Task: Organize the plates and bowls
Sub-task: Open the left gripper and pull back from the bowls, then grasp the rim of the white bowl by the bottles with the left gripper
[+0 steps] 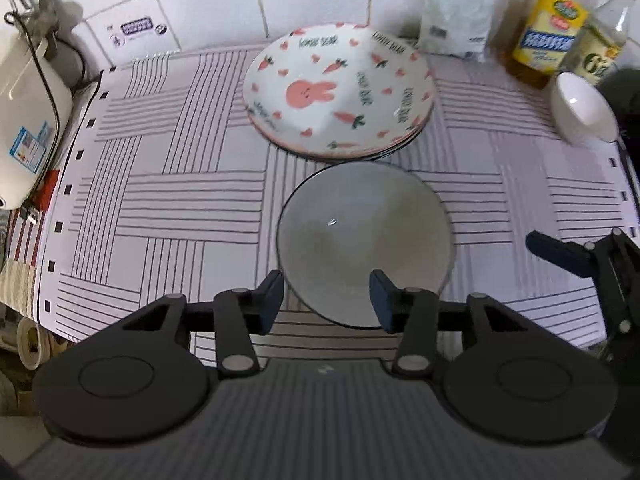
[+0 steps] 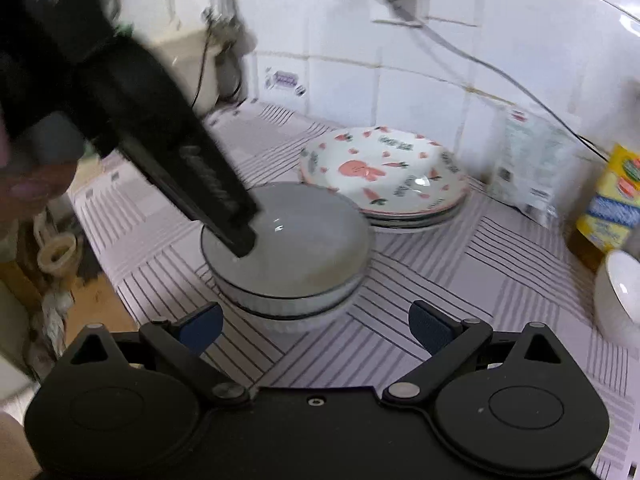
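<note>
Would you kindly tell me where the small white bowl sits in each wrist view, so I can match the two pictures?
Left wrist view: the small white bowl is at the upper right, below the yellow-labelled bottle.
Right wrist view: the bowl is at the right edge, partly cut off, below the same bottle.
Shared landmark: the rabbit plate by the tiled wall.

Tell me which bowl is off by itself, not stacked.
The small white bowl at the mat's right edge, beside the oil bottles. The grey bowl sits nested on other bowls, in front of the rabbit plates.
</note>
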### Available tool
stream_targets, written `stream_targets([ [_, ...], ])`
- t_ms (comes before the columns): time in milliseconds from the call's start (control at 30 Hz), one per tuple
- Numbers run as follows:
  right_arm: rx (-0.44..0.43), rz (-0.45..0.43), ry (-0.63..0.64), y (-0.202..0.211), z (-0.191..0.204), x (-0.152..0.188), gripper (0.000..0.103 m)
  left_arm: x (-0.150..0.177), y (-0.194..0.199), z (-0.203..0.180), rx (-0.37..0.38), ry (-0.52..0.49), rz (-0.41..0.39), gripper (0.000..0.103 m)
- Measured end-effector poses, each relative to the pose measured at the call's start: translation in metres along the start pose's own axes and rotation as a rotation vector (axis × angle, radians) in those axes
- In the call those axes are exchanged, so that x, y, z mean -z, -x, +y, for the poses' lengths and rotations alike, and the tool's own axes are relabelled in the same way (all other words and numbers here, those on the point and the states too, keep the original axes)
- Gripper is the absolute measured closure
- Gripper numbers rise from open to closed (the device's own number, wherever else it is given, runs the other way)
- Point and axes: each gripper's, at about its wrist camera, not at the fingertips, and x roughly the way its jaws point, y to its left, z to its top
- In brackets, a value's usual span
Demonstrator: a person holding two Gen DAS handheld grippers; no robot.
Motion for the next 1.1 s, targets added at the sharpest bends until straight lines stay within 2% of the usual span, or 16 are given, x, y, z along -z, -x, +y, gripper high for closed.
stream_targets([
  [133, 0.031, -0.057, -0.082, 0.025, -0.021, 0.002, 0.003, -0.01, 0.015, -0.015, 0.036, -0.012, -0.027, 0.054],
  [333, 0.157, -0.149, -0.133, 0.06, -0.056, 0.011, 0.002, -0.039, 0.037, -0.055, 0.125, -0.04, -0.091, 0.051],
  [467, 0.181, -0.253, -0.24, 0.085, -0.088, 0.034, 0.002, -0.054, 0.042, -0.085, 0.178, -0.062, -0.145, 0.039],
  [533, 0.203, -0.279, -0.296, 0.091, -0.105, 0.048, 0.002, -0.059, 0.041, -0.104, 0.213, -0.103, -0.157, 0.038],
  [633, 0.248, -0.293, -0.365, 0.097, -0.128, 0.06, 0.002, -0.067, 0.036, -0.134, 0.265, -0.19, -0.157, 0.03],
  [700, 0.228, -0.294, -0.416, 0.096, -0.146, 0.066, 0.002, -0.073, 0.031, -0.155, 0.283, -0.227, -0.174, 0.028],
  [767, 0.265, -0.242, -0.433, 0.087, -0.161, 0.068, 0.002, -0.078, 0.024, -0.172, 0.303, -0.25, -0.184, 0.024],
  [867, 0.371, -0.218, -0.4, 0.073, -0.179, 0.071, 0.002, -0.088, 0.006, -0.193, 0.32, -0.264, -0.181, 0.024],
  [1000, 0.383, -0.195, -0.401, 0.058, -0.202, 0.078, 0.002, -0.116, -0.021, -0.218, 0.351, -0.249, -0.192, 0.024],
  [1100, 0.43, -0.177, -0.377, 0.041, -0.211, 0.069, 0.002, -0.14, -0.045, -0.231, 0.349, -0.241, -0.183, 0.024],
])
